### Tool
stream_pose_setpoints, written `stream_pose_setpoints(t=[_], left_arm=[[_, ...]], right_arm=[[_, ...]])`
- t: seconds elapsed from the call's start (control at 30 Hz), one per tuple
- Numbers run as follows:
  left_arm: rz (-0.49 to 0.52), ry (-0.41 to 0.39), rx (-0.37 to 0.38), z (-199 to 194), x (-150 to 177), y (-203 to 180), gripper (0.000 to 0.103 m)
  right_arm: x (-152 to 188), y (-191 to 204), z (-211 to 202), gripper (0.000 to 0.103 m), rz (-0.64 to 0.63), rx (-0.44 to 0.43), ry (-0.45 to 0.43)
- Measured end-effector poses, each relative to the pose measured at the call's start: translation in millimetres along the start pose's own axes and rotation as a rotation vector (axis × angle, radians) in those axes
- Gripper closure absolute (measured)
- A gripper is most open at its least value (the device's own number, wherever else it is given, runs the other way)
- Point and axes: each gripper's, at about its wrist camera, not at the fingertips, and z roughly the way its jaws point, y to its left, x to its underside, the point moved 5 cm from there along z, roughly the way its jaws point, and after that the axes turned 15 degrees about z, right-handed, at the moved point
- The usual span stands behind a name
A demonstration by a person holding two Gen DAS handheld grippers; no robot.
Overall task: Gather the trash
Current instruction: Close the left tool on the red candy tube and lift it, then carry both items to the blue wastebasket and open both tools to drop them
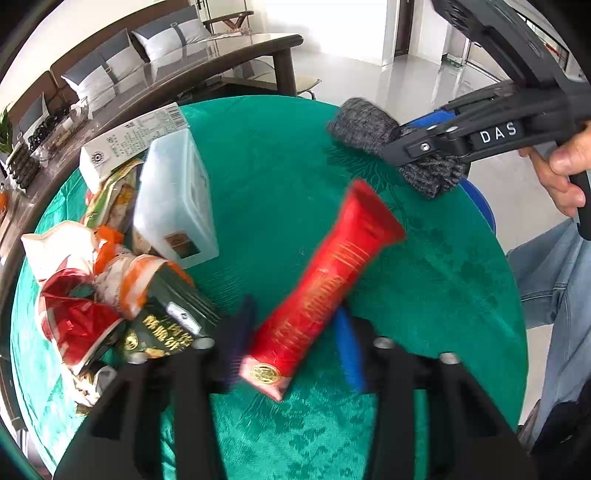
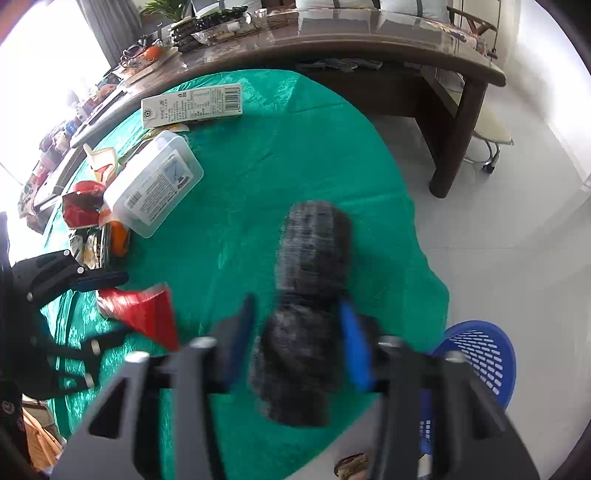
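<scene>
A long red snack wrapper (image 1: 325, 280) sits between the fingers of my left gripper (image 1: 295, 343), above the green tablecloth (image 1: 280, 177); the jaws are closed on it. It also shows in the right wrist view (image 2: 144, 310). My right gripper (image 2: 299, 339) is shut on a grey knitted sock (image 2: 310, 266), held over the table's right edge. The sock (image 1: 362, 125) and right gripper (image 1: 436, 147) show at the upper right of the left wrist view. More trash lies at the left: torn wrappers (image 1: 77, 291), a dark green packet (image 1: 166, 325), a clear plastic box (image 1: 173, 195) and a white carton (image 1: 133, 140).
A blue perforated basket (image 2: 476, 358) stands on the floor beside the table's right edge. A long wooden table (image 2: 369, 33) with clutter runs behind. The person's hand and jeans (image 1: 561, 280) are at the right. A stool (image 2: 491, 136) stands beyond.
</scene>
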Motion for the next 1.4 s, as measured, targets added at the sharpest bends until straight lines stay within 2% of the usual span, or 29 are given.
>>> stream_pose_setpoints(t=[0.07, 0.13, 0.23, 0.33, 0.37, 0.4, 0.43, 0.5, 0.67, 0.87, 0.97, 1.07, 1.17, 1.4], left_arm=[[-0.013, -0.002, 0.051, -7.3, 0.3, -2.1, 0.069], [-0.025, 0.002, 0.064, -10.5, -0.1, -3.2, 0.069], [-0.045, -0.008, 0.057, -9.8, -3.6, -2.7, 0.052], [-0.043, -0.002, 0.046, -0.8, -13.5, 0.0, 0.05], [-0.033, 0.013, 0.039, 2.4, -13.8, -2.4, 0.056], [-0.023, 0.03, 0.037, 5.2, -13.5, -5.2, 0.077], [-0.015, 0.049, 0.034, 8.4, -13.7, -7.3, 0.078], [-0.016, 0.042, 0.031, 6.6, -15.6, -10.1, 0.087], [-0.071, -0.034, 0.07, -9.3, -39.1, -21.0, 0.091], [-0.078, -0.123, 0.189, -10.0, -112.7, -73.7, 0.092], [-0.041, -0.122, 0.244, 10.3, -154.2, -116.5, 0.092], [-0.041, -0.084, 0.285, 43.9, -189.1, -152.4, 0.091], [-0.066, -0.043, 0.303, 88.6, -216.5, -171.6, 0.091], [-0.11, 0.024, 0.344, 169.3, -242.9, -204.1, 0.091]], right_arm=[[2.9, 0.4, -5.4, 0.068, -0.009, -0.019, 0.008], [4.4, 1.6, -7.2, 0.068, -0.012, -0.036, 0.024], [4.0, 4.7, -2.7, 0.068, -0.028, -0.022, 0.043], [4.8, 1.5, 2.8, 0.068, -0.019, -0.025, 0.055], [5.9, 0.2, 2.6, 0.068, -0.017, -0.031, 0.054], [6.6, -2.8, 0.5, 0.069, -0.012, -0.045, 0.047], [7.0, -5.8, -2.9, 0.071, -0.001, -0.058, 0.04], [6.6, -17.6, -14.9, 0.071, 0.037, -0.094, 0.014], [7.7, -68.4, -50.5, 0.071, 0.107, -0.116, -0.047], [25.3, -188.0, -66.2, 0.071, 0.28, -0.006, -0.055], [39.7, -240.7, -60.8, 0.071, 0.361, 0.023, -0.037], [49.6, -269.7, -51.4, 0.071, 0.4, 0.034, -0.019], [58.4, -297.7, -39.1, 0.071, 0.443, 0.045, -0.009], [65.7, -329.5, -31.1, 0.071, 0.478, 0.039, -0.009]])
